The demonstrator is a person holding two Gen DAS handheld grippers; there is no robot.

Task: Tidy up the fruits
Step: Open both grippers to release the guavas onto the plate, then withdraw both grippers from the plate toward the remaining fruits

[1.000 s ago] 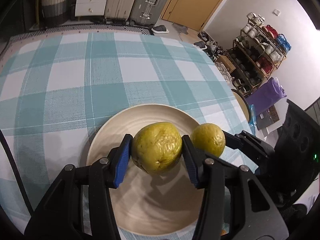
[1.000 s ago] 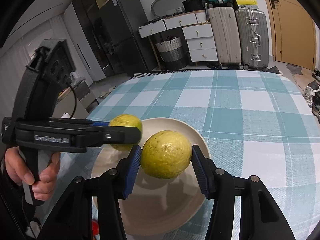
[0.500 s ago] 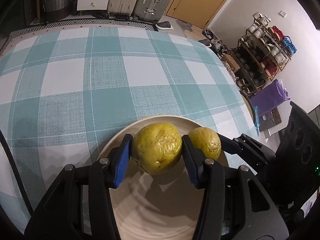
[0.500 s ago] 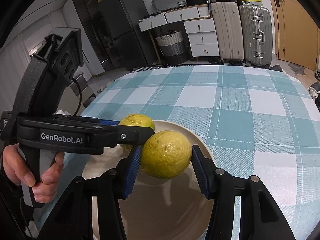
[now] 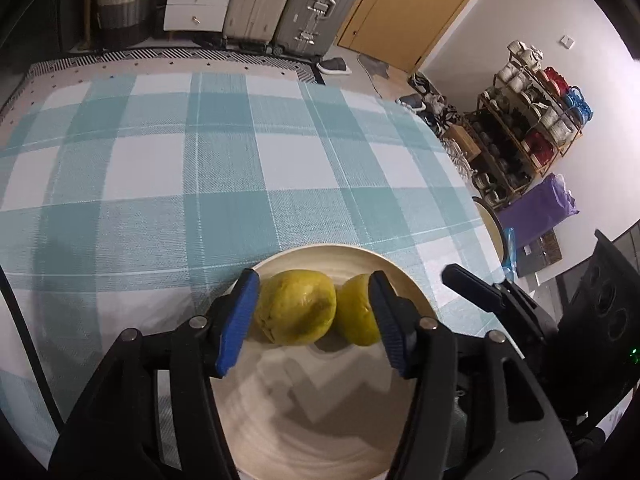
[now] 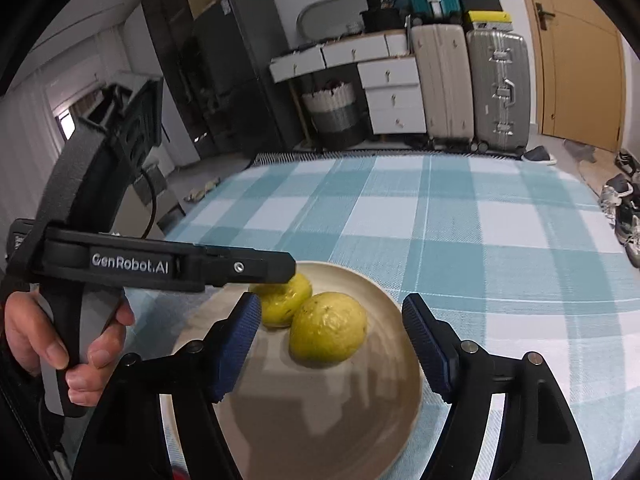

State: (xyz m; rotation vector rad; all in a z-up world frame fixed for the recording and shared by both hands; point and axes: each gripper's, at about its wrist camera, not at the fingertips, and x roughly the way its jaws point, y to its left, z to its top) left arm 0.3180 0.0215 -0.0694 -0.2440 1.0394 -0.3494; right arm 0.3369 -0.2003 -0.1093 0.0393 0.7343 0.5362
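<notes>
Both yellow-green fruits (image 6: 328, 330) (image 6: 284, 300) sit touching on the plate (image 6: 392, 412), lower centre of frame, left tongs (image 5: 314, 320) and right tongs (image 6: 332, 344) spread apart around them; they look firm, smooth and prone to roll, best gripped across the widest middle.

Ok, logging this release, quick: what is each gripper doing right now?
Left gripper: open, holding nothing; both yellow-green fruits lie on the plate.
Right gripper: open, holding nothing.

Two yellow-green fruits (image 6: 327, 330) on a cream plate (image 6: 384, 412), over a teal-and-white checked tablecloth (image 6: 472, 236).
</notes>
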